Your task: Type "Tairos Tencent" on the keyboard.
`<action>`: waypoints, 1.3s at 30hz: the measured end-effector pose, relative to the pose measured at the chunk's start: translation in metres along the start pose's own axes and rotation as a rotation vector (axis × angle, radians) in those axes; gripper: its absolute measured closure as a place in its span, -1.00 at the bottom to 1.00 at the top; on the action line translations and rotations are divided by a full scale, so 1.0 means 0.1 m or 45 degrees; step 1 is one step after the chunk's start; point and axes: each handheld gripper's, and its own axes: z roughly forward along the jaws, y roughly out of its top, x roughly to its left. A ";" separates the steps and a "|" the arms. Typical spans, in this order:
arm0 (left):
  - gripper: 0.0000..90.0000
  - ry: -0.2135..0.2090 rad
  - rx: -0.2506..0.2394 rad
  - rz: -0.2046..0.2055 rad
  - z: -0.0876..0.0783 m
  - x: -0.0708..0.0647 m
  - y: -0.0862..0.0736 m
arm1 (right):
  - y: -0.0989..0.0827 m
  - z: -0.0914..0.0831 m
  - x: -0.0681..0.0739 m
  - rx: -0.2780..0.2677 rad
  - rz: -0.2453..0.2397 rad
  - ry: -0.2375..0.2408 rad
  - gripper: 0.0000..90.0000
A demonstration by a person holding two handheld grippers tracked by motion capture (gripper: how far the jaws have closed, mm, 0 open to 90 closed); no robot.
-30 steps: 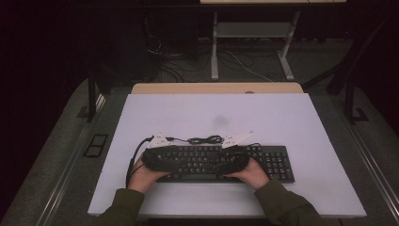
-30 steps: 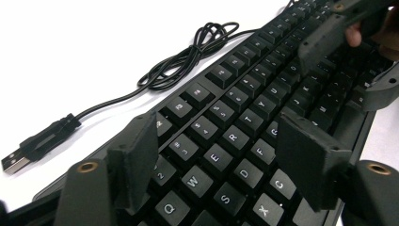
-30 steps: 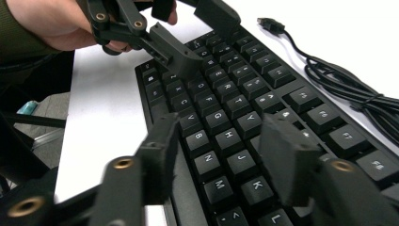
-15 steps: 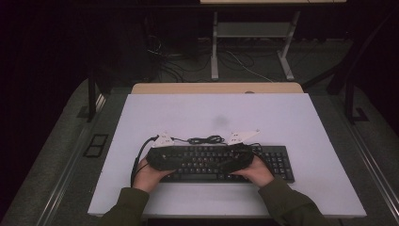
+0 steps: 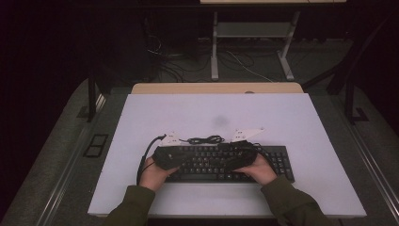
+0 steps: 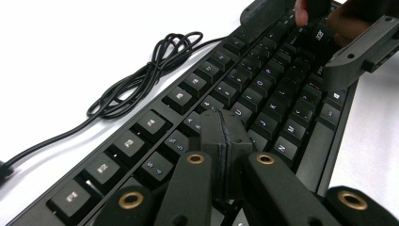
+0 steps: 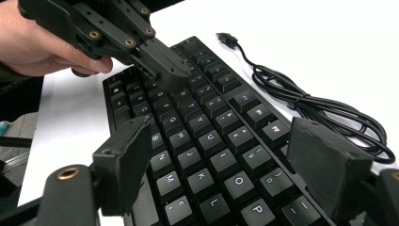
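With both grippers over the keyboard [image 5: 226, 162], I read this as key pressing in progress. My left gripper [image 6: 223, 136] has just been closing; its jaws are pressed together with nothing between them, tip down on the keys near the keyboard's middle. My right gripper [image 7: 230, 165] has just been opening, jaws spread above the keys, empty. Keyboard lies flat on the table [image 5: 282, 117], its cable [image 5: 204, 140] coiled just behind it. How many presses remain I can't tell.

I count one black keyboard [image 5: 221, 162], one coiled cable [image 5: 205, 139], one white table [image 5: 226, 113], and two grippers, left gripper [image 6: 221, 141] and right gripper [image 7: 226, 155].
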 end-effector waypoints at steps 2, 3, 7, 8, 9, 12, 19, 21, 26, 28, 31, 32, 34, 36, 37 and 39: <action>0.98 0.003 0.011 0.004 0.02 0.00 0.01 | 0.00 0.00 -0.01 -0.001 0.003 -0.003 -0.51; 0.98 0.002 0.017 0.007 0.02 0.00 0.01 | 0.00 -0.01 -0.01 -0.003 0.003 -0.003 -0.51; 0.98 0.006 0.039 0.019 0.07 0.00 0.00 | 0.00 0.00 -0.01 -0.003 0.005 -0.006 -0.51; 0.98 0.006 0.048 0.028 0.08 0.00 0.00 | 0.00 0.00 -0.01 -0.004 0.006 -0.007 -0.51; 0.98 0.008 0.053 0.032 0.09 -0.01 0.00 | 0.00 0.00 -0.01 -0.004 0.006 -0.007 -0.51; 0.98 0.013 0.066 0.042 0.11 -0.02 0.00 | 0.00 0.00 -0.01 -0.002 0.005 -0.009 -0.51; 0.98 0.017 0.072 0.038 0.13 -0.01 -0.01 | 0.00 0.00 -0.01 -0.011 0.007 -0.015 -0.51; 0.98 0.018 0.072 0.038 0.13 -0.01 -0.01 | 0.00 0.00 -0.01 -0.011 0.007 -0.016 -0.51; 0.98 0.014 0.088 0.048 0.15 -0.01 -0.02 | 0.00 0.00 -0.01 -0.011 0.008 -0.016 -0.51; 0.98 0.008 0.082 0.035 0.15 -0.01 -0.02 | 0.00 0.00 -0.01 -0.011 0.008 -0.017 -0.51; 0.98 0.013 0.087 0.048 0.15 -0.01 -0.02 | 0.00 0.00 -0.01 -0.012 0.006 -0.019 -0.51; 0.98 0.012 0.082 0.043 0.15 -0.01 -0.02 | 0.00 0.00 -0.01 -0.013 0.007 -0.019 -0.51; 0.98 0.013 0.081 0.043 0.15 -0.01 -0.02 | 0.00 -0.01 -0.01 -0.015 0.009 -0.020 -0.51; 0.98 0.012 0.085 0.047 0.14 -0.01 -0.02 | 0.00 -0.01 -0.01 -0.015 0.006 -0.019 -0.51; 0.98 0.012 0.087 0.051 0.14 -0.01 -0.02 | 0.00 -0.01 -0.01 -0.015 0.006 -0.019 -0.51; 0.98 0.011 0.071 0.036 0.13 -0.01 -0.01 | 0.00 -0.01 -0.02 -0.017 0.006 -0.020 -0.51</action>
